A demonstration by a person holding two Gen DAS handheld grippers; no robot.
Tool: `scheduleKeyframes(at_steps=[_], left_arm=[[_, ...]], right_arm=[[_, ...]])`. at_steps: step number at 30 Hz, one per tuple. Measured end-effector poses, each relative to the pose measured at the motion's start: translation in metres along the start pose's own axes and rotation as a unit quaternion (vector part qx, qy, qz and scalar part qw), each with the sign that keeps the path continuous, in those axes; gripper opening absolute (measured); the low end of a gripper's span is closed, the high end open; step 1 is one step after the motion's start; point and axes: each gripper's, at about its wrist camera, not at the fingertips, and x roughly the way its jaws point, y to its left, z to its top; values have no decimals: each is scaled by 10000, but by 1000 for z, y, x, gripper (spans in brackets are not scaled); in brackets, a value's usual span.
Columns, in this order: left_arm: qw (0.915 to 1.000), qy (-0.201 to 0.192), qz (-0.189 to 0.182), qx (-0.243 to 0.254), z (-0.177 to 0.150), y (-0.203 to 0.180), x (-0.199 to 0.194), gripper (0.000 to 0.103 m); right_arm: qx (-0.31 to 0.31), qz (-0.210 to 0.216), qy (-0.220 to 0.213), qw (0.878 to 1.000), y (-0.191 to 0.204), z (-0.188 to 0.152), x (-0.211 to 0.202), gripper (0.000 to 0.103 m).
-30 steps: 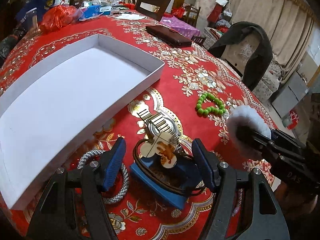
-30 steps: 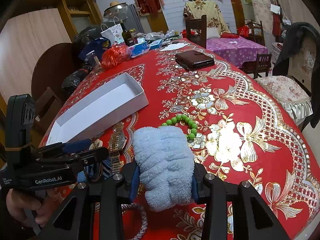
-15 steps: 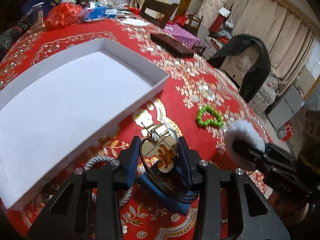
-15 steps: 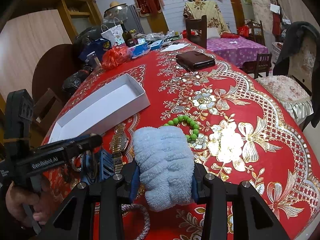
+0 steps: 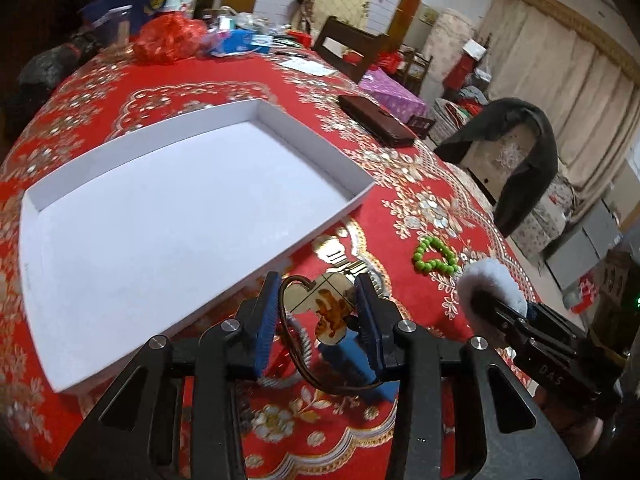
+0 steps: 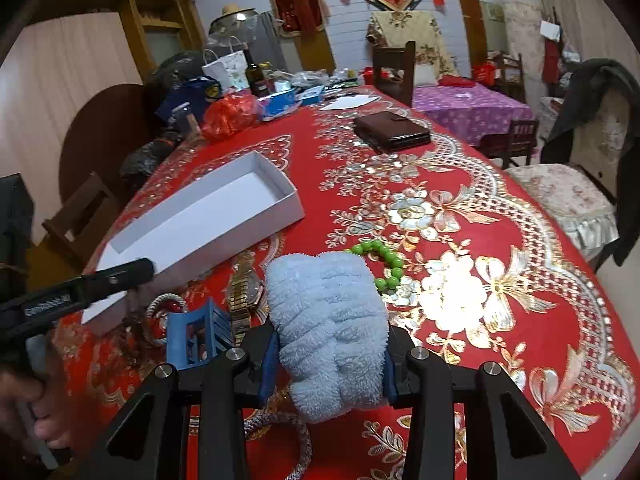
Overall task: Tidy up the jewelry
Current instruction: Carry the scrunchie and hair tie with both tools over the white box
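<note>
Lettering "DAS", perhaps, marks right hand-held gripper [image 6: 328, 364] clamping towel [image 6: 328, 328]; left hand-held gripper [image 5: 316, 320] pinches pendant [image 5: 320, 304].

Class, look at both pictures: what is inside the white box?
The white box shows only its bare white floor; nothing lies in it. The left gripper and near wall hide a strip.

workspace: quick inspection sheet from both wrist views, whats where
Surface: red floral tablecloth.
Job's things: white box with nothing visible inside; green bead bracelet, gold watch and braided rope bracelet on the cloth; wooden pendant on a dark cord.
Clutter: brown wallet; bags and a bottle at the far end.
Grippers: left tongs shut on the wooden pendant; right tongs shut on the blue towel.
Cables: nothing seen.
Surroundings: chairs, purple-covered table, curtains.
</note>
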Motion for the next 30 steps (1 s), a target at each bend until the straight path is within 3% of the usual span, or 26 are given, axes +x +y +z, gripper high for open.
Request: scheduleKeyframes(at_steps=[3,13,19,24,27,30], left_arm=[[10000,-50,27,-61,-3,5,-8,36],[9991,-234,348,-39,-6,11,-44,36],[9968,-243,753,-91,0,14,-48,36],[9941,-205,1059,-60,5,10,-40,36],[9933,-200,1135,-99,12,10,-35,36],[9922,-252,1216,-72,23,11,-34,36]], right_arm=[[-13,-312,89,9995,4,3,-2,38],[-248,-271,-131,9992,13,45,-33,38],[-270,-570,-55,9980,-4,69,-20,38],[4,-539,-328,9980,-5,102,-2,38],[113,-521,-491,9974,-2,104,13,38],[63,-726,-207,9971,0,100,33,38]])
